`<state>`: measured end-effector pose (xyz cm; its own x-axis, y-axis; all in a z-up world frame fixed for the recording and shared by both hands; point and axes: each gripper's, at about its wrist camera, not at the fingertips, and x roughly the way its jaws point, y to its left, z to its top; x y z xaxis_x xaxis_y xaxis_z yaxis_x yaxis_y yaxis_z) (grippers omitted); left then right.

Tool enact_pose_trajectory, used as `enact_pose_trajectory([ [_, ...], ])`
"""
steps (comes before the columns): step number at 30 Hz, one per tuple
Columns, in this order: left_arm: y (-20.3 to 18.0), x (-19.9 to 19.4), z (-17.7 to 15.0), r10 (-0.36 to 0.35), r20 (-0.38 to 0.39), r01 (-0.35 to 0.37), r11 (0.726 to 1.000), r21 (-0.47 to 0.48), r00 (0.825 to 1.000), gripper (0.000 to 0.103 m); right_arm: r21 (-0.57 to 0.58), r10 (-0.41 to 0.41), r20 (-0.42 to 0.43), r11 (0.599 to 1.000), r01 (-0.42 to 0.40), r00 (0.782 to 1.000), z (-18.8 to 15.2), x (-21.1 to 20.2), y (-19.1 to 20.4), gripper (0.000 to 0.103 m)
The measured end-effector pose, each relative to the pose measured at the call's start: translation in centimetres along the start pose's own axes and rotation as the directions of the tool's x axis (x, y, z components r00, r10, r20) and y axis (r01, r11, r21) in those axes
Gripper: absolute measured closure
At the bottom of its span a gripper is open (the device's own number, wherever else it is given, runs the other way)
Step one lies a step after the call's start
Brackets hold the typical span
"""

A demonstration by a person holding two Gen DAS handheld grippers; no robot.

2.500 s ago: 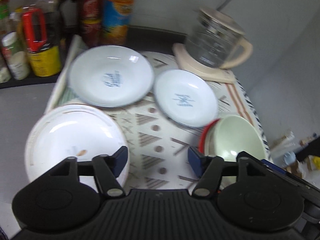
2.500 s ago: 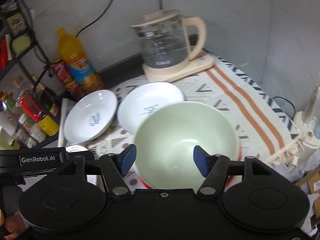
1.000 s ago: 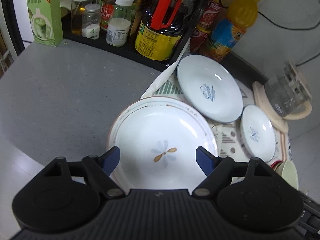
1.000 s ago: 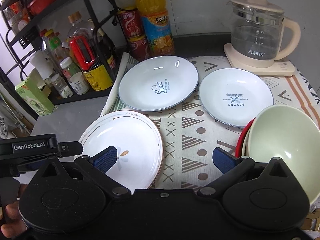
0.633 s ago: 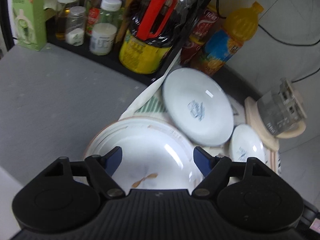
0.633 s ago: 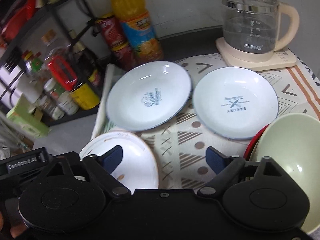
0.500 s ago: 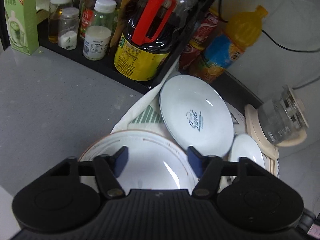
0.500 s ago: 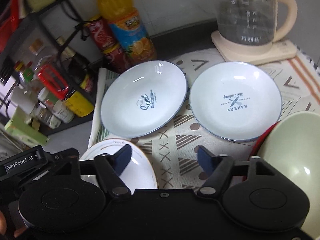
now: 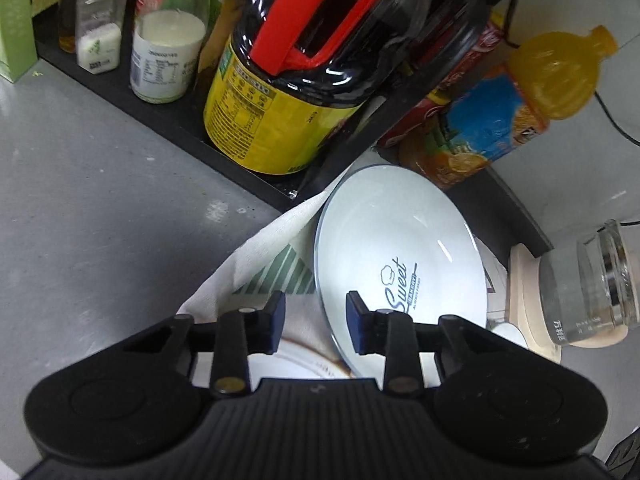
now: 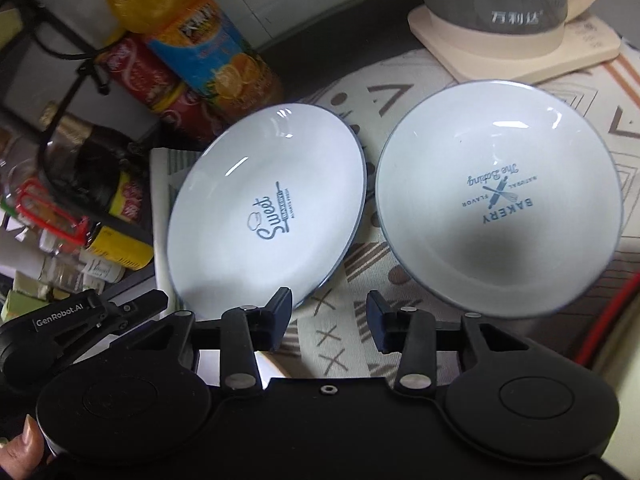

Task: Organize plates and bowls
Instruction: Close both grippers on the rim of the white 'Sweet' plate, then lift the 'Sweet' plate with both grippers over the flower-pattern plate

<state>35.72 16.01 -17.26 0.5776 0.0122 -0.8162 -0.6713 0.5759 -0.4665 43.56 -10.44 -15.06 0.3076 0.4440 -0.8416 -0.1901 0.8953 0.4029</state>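
Observation:
A white plate printed "Sweet" (image 9: 400, 256) lies on the patterned cloth (image 10: 340, 344). It also shows in the right wrist view (image 10: 268, 212). My left gripper (image 9: 315, 322) is open, its jaws on either side of the plate's near-left rim. My right gripper (image 10: 327, 320) is open and empty at this plate's near-right rim. A white "Bakery" plate (image 10: 498, 196) lies to the right. A white plate with a brown rim line (image 9: 304, 364) lies under the left gripper. A red bowl rim (image 10: 608, 320) peeks in at the right.
A black rack with a big oil jug (image 9: 304, 92), jars (image 9: 166, 60) and an orange juice bottle (image 9: 504, 112) stands behind the plates. A glass kettle on a cream base (image 10: 516, 12) stands at the back right. Grey counter (image 9: 100, 220) lies to the left.
Both grippers moved forward toward the "Sweet" plate and their jaws narrowed. The brown-rimmed plate and green bowl slid almost out of view beneath them.

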Motion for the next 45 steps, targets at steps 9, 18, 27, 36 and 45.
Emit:
enact_pose_trajectory([
  [9, 0.0, 3.1, 0.7, -0.021, -0.049, 0.018, 0.998, -0.058, 0.999, 0.078, 0.033, 0.003, -0.034, 0.999, -0.002, 0.999, 1.4, 2.9, -0.2, 0.064],
  [18, 0.0, 5.1, 1.0, 0.004, -0.068, -0.008, 0.997, -0.071, 0.998, 0.088, 0.037, 0.003, -0.038, 0.999, -0.002, 0.999, 1.5, 5.0, 0.4, 0.068],
  [27, -0.2, 5.2, 1.0, -0.018, -0.071, 0.013, 0.997, -0.070, 0.997, 0.094, 0.043, -0.019, 0.019, 0.999, 0.018, 1.000, 1.5, 5.3, 0.1, 0.085],
  [36, -0.8, 3.1, 0.9, -0.048, -0.050, 0.047, 0.998, -0.030, 0.998, 0.095, -0.038, -0.003, 0.104, 0.999, 0.007, 0.995, 0.9, 3.0, 1.4, 0.088],
  [45, -1.1, 0.9, -0.8, -0.045, -0.034, 0.045, 0.999, -0.011, 0.998, 0.094, -0.046, -0.002, 0.136, 0.999, 0.008, 0.991, -0.3, 0.8, 1.4, 0.088],
])
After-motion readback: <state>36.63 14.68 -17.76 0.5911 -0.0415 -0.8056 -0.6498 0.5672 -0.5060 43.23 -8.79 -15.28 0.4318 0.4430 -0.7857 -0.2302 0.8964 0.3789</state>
